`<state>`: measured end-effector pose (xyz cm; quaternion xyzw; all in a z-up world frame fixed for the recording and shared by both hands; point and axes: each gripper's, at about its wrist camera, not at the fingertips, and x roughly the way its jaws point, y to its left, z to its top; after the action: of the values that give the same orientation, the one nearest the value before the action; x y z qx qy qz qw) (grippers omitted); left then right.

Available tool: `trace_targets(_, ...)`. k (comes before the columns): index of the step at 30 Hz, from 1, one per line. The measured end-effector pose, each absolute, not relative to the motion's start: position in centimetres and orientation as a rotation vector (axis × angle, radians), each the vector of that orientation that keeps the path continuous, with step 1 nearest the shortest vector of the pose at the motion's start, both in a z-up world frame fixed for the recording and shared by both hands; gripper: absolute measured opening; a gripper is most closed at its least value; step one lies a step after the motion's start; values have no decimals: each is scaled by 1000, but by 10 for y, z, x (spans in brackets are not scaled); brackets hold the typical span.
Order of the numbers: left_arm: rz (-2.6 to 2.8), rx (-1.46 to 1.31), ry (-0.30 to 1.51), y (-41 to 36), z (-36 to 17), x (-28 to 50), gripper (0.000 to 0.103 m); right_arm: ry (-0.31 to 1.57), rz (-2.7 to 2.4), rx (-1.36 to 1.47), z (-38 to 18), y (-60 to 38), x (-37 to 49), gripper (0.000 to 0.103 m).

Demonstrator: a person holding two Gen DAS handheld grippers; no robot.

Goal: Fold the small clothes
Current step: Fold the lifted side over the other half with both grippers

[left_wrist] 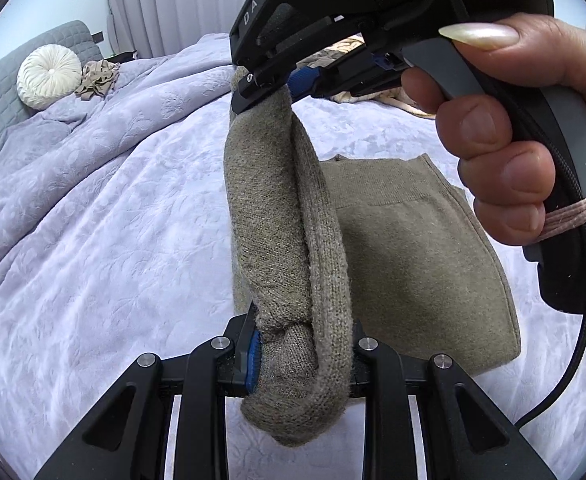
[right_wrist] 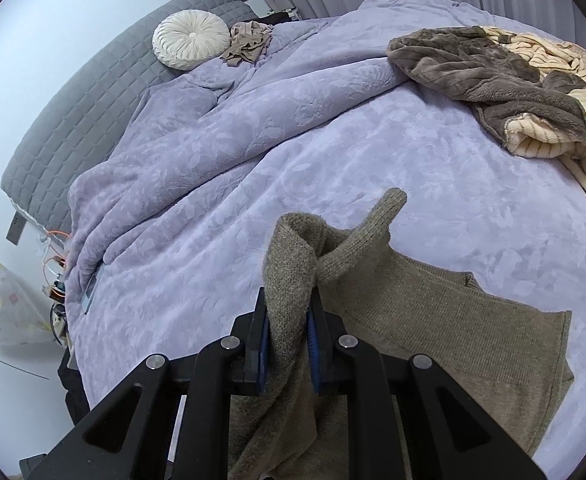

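Note:
A small olive-brown knit sweater [left_wrist: 409, 248] lies partly on the lilac bedspread [left_wrist: 113, 240]. My left gripper [left_wrist: 301, 344] is shut on a bunched part of it. My right gripper [left_wrist: 271, 84], seen in the left wrist view, is shut on the other end, so a thick roll of knit [left_wrist: 277, 216] hangs stretched between the two above the bed. In the right wrist view my right gripper [right_wrist: 289, 340] pinches the knit fold [right_wrist: 293, 272], and the sweater body [right_wrist: 453, 328] lies flat to the right.
A brown and cream fleece blanket [right_wrist: 505, 80] is heaped at the far right of the bed. A round cream cushion [right_wrist: 191, 44] and a crumpled beige garment [right_wrist: 249, 44] rest by the grey headboard [right_wrist: 105, 92]. The bed's left edge drops to cluttered floor [right_wrist: 59, 276].

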<state>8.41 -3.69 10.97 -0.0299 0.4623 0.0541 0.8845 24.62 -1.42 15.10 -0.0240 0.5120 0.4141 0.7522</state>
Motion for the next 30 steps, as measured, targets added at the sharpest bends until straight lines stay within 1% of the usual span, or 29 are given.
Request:
trace_targets(11,167,90,1015,-94,101,109,28,1097,948,-19,152,-70,259,17)
trace_targets(30,150,266,1029,-157,83,127,28,1049,966,81,132,-164,277,17)
